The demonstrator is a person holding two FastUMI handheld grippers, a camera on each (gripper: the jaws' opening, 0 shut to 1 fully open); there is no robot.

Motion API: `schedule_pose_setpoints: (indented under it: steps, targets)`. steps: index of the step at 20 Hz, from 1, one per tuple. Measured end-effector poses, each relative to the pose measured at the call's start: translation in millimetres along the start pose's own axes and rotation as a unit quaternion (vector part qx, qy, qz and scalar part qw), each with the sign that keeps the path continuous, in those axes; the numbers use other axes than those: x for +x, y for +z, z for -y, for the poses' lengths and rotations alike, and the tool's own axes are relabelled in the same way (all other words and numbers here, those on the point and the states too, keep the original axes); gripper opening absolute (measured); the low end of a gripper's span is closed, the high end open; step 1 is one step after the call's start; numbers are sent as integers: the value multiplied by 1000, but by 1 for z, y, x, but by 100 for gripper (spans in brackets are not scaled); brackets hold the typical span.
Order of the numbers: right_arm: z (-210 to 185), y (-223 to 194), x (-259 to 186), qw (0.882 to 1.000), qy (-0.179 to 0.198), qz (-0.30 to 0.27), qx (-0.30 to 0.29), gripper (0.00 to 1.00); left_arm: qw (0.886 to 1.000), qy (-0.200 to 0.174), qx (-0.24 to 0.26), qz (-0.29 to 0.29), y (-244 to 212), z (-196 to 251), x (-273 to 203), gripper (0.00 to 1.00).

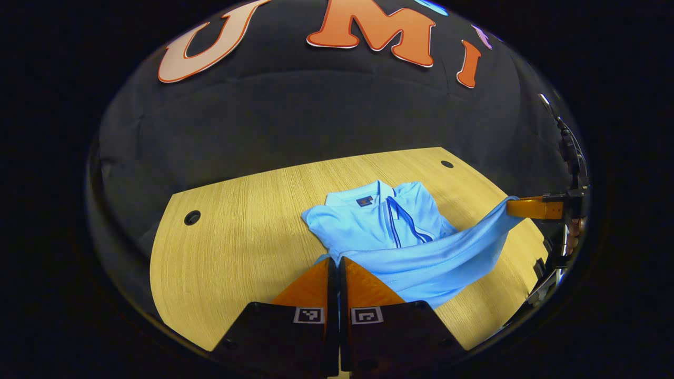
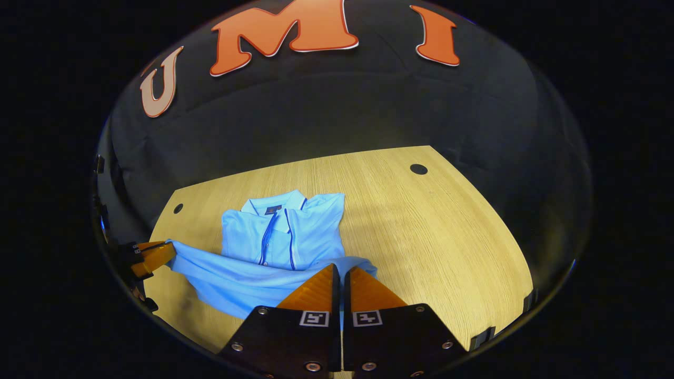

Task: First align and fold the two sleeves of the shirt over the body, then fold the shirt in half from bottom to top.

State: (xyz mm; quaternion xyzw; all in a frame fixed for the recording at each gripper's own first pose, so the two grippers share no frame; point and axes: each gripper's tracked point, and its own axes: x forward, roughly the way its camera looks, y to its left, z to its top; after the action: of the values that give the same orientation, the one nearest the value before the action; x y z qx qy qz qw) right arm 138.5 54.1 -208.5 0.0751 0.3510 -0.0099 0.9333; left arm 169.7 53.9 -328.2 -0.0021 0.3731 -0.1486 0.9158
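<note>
A light blue polo shirt (image 1: 379, 221) lies on the wooden table (image 1: 237, 231), collar at the far end, both sleeves folded in over the body. Its bottom hem is lifted off the table and stretched between the two grippers. My left gripper (image 1: 334, 261) is shut on one hem corner. In the same view the right gripper (image 1: 513, 206) pinches the other corner at the right edge. In the right gripper view the shirt (image 2: 284, 237) lies left of centre, my right gripper (image 2: 339, 269) is shut on its hem corner, and the left gripper (image 2: 167, 249) holds the far corner at the left.
The table has a round cable hole near each far corner (image 1: 192, 217) (image 1: 446, 163). Bare wood (image 2: 432, 237) spreads to the right of the shirt in the right gripper view. The booth's black cloth wall stands behind the table.
</note>
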Motion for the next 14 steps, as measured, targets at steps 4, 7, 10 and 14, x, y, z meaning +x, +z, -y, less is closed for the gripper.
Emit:
schedule_pose_setpoints:
  steps: [4,7,10,14]
  targets:
    - [-7,30,32,1000,21,4,-8,2,1000,27,-15,2,13,-18,24,5]
    - [-4,48,62,999,33,-5,-11,2,998,56,-24,1,24,-34,48,5]
    - [-3,65,91,999,48,-15,-18,2,996,73,-45,-9,30,-45,68,5]
    - [-5,80,131,998,57,-24,-31,2,994,85,-70,-14,41,-55,100,6]
